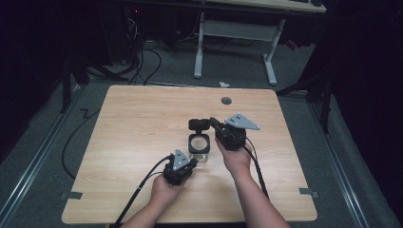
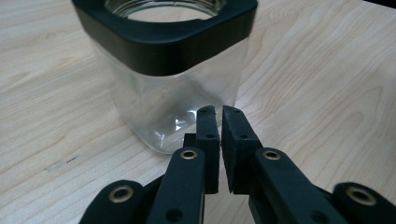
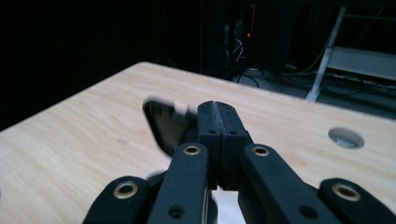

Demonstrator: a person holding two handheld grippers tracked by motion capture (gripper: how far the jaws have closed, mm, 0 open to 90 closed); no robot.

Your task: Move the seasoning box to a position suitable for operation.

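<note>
One broad pale wooden table [image 1: 142, 142] carries everything, and the square clear glass jar with a black collar [image 1: 198, 147] stands upright near its middle, mouth open; all places below are taken from that jar.

Just behind the jar, lifted off its mouth, hangs the black square lid [image 1: 198, 125], pinched by the right gripper [image 1: 215, 124], whose jaws are pressed together on the lid's near edge; in the right gripper view the lid [image 3: 163, 123] shows blurred, just left of the clamped jaws. That gripper's body lies to the jar's right and slightly behind it.

Close in front of the jar, on the person's side and a little left, sits the left gripper [image 2: 218, 119], its jaws nearly together with only a thin slit between them and nothing held; their tips point at the jar's lower glass wall [image 2: 163, 107], near but apart from it.

Judging from this, the lid's flat face must travel forward and down onto the collar, so the right gripper is the nearer one for that move.
</note>
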